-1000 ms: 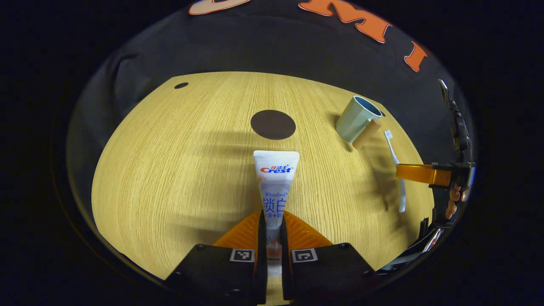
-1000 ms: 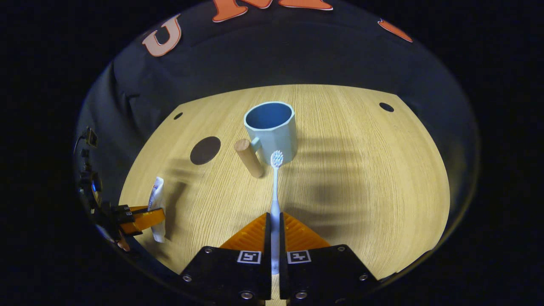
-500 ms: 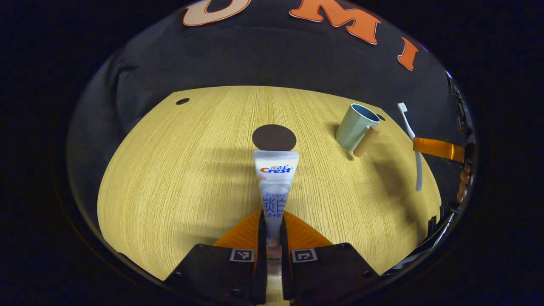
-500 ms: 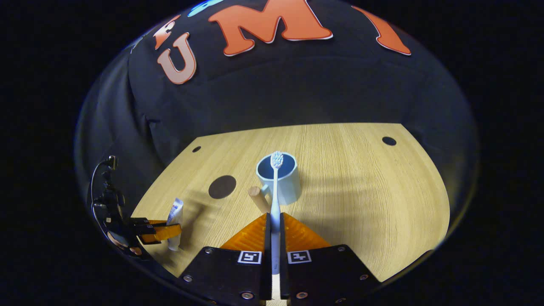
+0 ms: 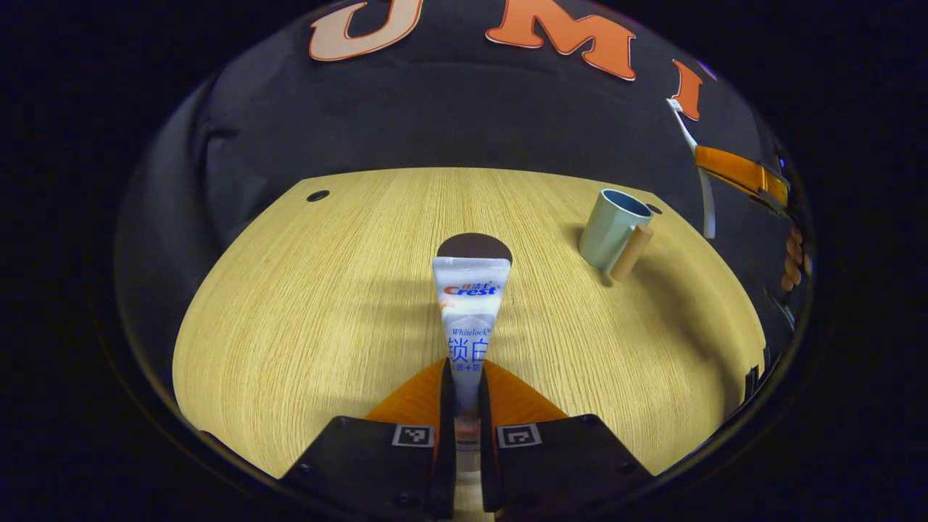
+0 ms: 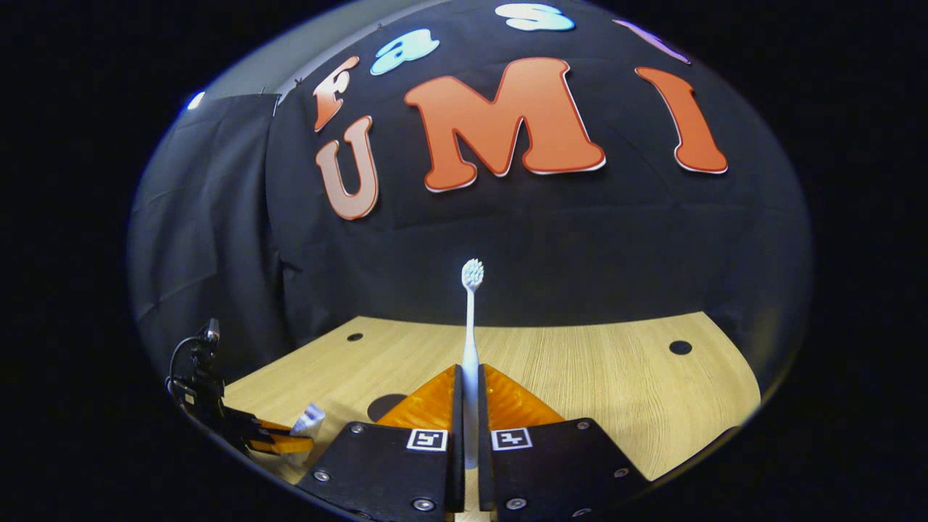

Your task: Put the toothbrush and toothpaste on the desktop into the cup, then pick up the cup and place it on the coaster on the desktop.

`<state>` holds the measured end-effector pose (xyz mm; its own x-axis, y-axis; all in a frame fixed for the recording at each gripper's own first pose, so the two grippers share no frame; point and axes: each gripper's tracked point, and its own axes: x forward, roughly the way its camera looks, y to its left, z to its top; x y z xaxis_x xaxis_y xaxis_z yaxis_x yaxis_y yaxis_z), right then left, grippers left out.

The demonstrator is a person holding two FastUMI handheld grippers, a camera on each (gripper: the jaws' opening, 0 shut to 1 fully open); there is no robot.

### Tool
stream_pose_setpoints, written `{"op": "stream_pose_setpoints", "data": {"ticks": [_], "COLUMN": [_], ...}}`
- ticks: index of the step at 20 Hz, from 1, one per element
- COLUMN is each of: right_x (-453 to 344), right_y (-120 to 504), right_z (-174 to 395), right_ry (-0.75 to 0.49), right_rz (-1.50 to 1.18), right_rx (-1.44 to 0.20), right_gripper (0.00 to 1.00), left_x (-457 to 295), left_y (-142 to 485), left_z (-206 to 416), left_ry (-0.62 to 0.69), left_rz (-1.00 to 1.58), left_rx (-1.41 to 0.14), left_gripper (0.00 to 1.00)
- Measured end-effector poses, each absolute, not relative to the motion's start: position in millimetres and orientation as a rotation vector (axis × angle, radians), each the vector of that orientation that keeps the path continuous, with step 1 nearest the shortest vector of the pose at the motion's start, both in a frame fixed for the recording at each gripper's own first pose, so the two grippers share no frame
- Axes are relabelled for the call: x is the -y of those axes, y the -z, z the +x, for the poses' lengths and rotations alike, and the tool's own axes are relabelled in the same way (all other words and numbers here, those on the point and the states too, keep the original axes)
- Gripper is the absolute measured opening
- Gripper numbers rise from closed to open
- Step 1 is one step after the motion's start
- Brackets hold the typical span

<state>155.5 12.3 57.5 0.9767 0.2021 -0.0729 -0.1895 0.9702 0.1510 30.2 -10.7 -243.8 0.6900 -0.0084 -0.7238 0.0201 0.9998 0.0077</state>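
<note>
The left gripper (image 5: 466, 406) is clenched on the toothpaste tube (image 5: 470, 312), held above the wooden desktop (image 5: 326, 290) with the dark round coaster (image 5: 475, 245) just beyond its tip. The right gripper (image 6: 469, 406) grips the toothbrush (image 6: 471, 319), bristles up. The pale green cup (image 5: 612, 226) with a wooden handle stands near the desktop's far right edge.

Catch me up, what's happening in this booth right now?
A person holds a set of tongs in each hand. The left tongs are shut on the toothpaste, held over the desk. The right tongs are shut on the toothbrush, lifted with its bristles up. The cup stands on the desk with nothing visible in it, apart from the coaster. Nothing is in the cup yet.
</note>
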Motion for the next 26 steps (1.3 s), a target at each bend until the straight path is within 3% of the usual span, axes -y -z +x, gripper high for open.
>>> {"op": "stream_pose_setpoints", "data": {"ticks": [7,10,26], "right_x": [-10,-19,-21], "right_y": [-77,-75,19], "right_z": [201,214,244], "right_ry": [-0.158,-0.197,-0.156], "right_rz": [0.168,0.157,0.099], "right_rx": [0.067,0.120,-0.055], "right_gripper": [0.08,0.08,0.10], "left_x": [7,6,2], "left_y": [238,234,222], "left_z": [48,50,49], "left_ry": [0.032,0.031,-0.011], "left_rz": [0.017,0.024,0.020], "left_rx": [-0.785,-0.763,-0.723], "left_gripper": [0.18,0.18,0.19]}}
